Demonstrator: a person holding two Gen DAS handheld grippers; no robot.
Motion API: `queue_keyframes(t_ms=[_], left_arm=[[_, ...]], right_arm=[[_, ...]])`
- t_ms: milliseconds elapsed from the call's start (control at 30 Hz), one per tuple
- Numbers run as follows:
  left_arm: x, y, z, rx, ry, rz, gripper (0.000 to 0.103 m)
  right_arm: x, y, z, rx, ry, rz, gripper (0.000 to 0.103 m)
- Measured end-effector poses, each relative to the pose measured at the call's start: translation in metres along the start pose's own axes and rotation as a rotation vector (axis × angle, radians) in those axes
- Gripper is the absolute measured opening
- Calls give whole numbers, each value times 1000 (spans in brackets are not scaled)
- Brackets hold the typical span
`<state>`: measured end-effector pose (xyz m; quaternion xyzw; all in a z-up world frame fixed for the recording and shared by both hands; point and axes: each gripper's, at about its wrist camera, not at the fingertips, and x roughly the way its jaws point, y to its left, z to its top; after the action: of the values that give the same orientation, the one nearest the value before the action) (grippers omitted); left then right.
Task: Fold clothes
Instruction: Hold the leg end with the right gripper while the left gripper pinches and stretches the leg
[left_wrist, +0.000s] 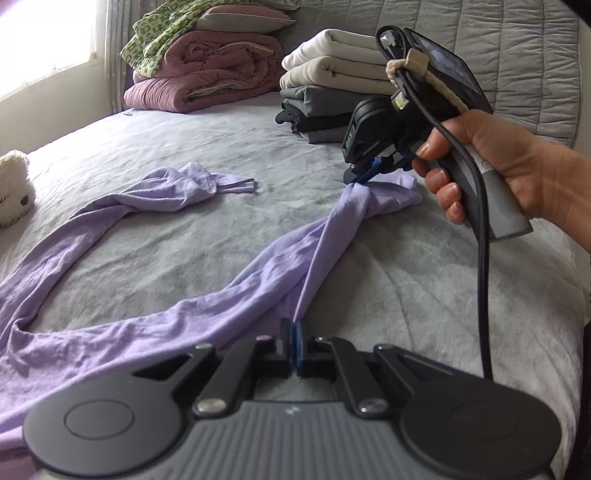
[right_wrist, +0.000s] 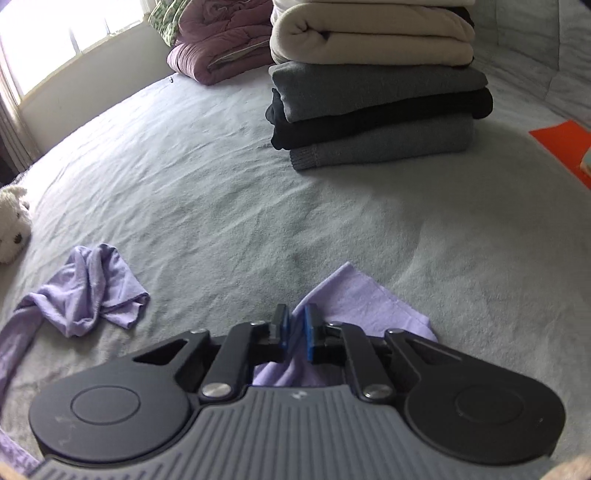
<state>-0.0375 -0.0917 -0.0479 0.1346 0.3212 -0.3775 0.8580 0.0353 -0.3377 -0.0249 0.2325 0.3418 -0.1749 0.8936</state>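
Note:
A lilac garment (left_wrist: 110, 332) lies stretched and twisted across the grey bed cover (left_wrist: 184, 140). My left gripper (left_wrist: 296, 328) is shut on a taut edge of it at the near side. That edge runs up to my right gripper (left_wrist: 360, 180), held by a hand (left_wrist: 517, 173) and pinching a bunched end of the same garment. In the right wrist view my right gripper (right_wrist: 295, 319) holds the lilac garment (right_wrist: 354, 299) between its blue pads, the jaws a little apart around the cloth. One loose crumpled end (right_wrist: 92, 291) rests on the bed to the left.
A stack of folded clothes (right_wrist: 373, 99), cream on top and grey and black below, sits at the back. A plum duvet (left_wrist: 207, 74) with a green patterned cloth (left_wrist: 155, 40) lies further left. A white plush toy (left_wrist: 11, 184) is at the left edge, an orange item (right_wrist: 565, 144) at the right.

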Motion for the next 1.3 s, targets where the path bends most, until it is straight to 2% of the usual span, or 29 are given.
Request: queue_keyframes(t_ms=[167, 433, 533, 633, 867, 1167, 1300], left_arm=[[-3, 16, 5, -90, -16, -30, 1], [-33, 47, 18, -243, -178, -40, 0], [-41, 50, 21, -254, -215, -50, 0], [-43, 45, 21, -224, -205, -67, 0], [-34, 20, 6, -91, -95, -84, 0], [-35, -4, -10, 38, -19, -106, 0], [-36, -12, -13, 98, 19, -130, 0]], right_arm=[[-15, 0, 11, 20, -77, 32, 2], [-42, 2, 27, 51, -204, 87, 2], [-63, 4, 30, 39, -255, 117, 2], [-73, 1, 30, 15, -254, 92, 2], [-70, -30, 6, 12, -123, -5, 2], [-91, -60, -36, -55, -45, -58, 2], [-87, -73, -45, -60, 50, -77, 2]])
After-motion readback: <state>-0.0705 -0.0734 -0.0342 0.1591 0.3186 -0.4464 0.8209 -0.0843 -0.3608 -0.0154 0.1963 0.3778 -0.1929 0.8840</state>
